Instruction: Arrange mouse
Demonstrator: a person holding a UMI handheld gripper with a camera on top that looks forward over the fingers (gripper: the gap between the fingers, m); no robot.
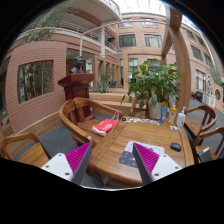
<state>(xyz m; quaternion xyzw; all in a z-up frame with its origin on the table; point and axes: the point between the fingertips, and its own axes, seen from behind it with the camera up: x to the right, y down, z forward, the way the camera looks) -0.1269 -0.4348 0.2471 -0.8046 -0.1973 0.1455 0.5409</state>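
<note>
A dark mouse lies on the round wooden table, beyond my right finger. A grey mouse mat lies on the table just ahead of the right finger, apart from the mouse. My gripper is open and empty, held above the near edge of the table, its pink pads wide apart with bare wood between them.
A red-and-white packet lies at the table's far left. A potted plant and a bottle stand at the far side. Wooden chairs ring the table. A brick building stands behind.
</note>
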